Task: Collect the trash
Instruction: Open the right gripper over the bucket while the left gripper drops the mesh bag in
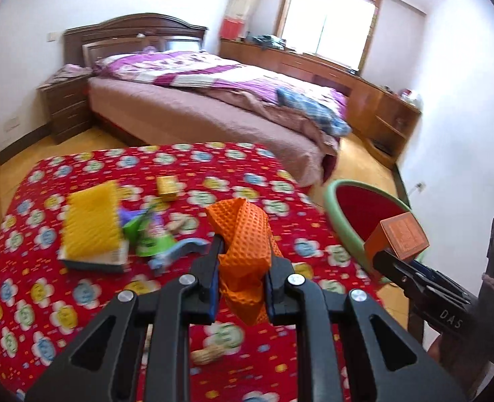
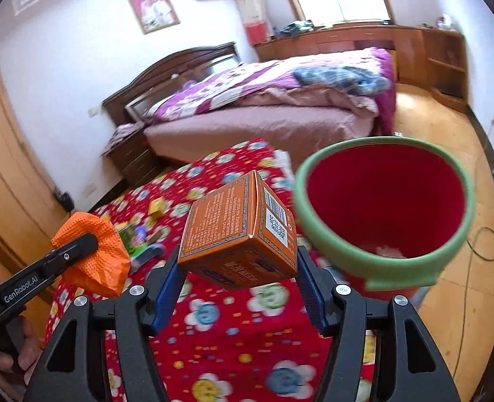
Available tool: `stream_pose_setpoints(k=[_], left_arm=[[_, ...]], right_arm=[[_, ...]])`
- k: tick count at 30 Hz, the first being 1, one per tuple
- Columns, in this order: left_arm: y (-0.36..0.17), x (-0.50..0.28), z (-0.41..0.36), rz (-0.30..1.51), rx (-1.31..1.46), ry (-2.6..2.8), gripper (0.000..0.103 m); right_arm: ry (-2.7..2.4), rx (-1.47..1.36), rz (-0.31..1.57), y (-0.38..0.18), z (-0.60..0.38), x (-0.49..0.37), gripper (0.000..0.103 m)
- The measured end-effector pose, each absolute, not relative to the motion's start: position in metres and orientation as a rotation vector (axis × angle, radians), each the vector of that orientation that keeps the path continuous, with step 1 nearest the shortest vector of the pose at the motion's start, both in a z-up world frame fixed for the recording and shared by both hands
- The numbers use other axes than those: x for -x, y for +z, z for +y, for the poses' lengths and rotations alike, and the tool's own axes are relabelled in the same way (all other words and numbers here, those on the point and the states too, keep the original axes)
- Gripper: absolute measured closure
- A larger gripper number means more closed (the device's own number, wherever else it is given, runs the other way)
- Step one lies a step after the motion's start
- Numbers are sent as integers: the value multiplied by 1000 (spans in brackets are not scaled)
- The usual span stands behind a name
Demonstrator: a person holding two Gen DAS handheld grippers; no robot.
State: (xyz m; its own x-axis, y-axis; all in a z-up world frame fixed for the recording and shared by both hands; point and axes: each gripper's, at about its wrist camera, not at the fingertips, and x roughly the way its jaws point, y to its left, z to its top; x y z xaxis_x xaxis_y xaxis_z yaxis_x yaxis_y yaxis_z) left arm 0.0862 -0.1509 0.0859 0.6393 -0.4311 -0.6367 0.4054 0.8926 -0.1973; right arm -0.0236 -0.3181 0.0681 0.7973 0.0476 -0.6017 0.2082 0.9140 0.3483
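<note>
Bedroom, left gripper (image 1: 243, 261) gripping orange foam (image 1: 243, 234), right gripper (image 2: 238, 268) gripping orange box (image 2: 236, 234)

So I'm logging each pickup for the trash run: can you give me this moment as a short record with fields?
left gripper: fingers shut on crumpled orange glove
right gripper: fingers shut on orange box
bin: red with green rim, open, beside table, some white scraps inside
table: red floral cloth; yellow box and other litter left

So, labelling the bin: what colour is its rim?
Pale green rim on the round red plastic bin; clearest in the right wrist view.
</note>
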Motion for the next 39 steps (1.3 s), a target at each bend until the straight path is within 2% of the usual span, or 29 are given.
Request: stream_pose_setpoints(k=[17, 29, 31, 33, 36, 39], left_arm=[[78, -107, -289, 742, -35, -730, 83], [53, -121, -346, 767, -109, -794, 83], [51, -121, -350, 761, -129, -796, 78], [51, -121, -352, 752, -146, -798, 67], [52, -122, -351, 732, -137, -805, 56], [54, -125, -348, 723, -126, -797, 53]], right_arm=[[-287, -546, 606, 49, -423, 50, 38], [-336, -566, 612, 34, -456, 46, 37], [-334, -567, 609, 32, -458, 44, 36], [-334, -567, 610, 31, -459, 42, 36], [-331, -575, 610, 29, -459, 38, 36], [-324, -584, 605, 29, -459, 37, 36]])
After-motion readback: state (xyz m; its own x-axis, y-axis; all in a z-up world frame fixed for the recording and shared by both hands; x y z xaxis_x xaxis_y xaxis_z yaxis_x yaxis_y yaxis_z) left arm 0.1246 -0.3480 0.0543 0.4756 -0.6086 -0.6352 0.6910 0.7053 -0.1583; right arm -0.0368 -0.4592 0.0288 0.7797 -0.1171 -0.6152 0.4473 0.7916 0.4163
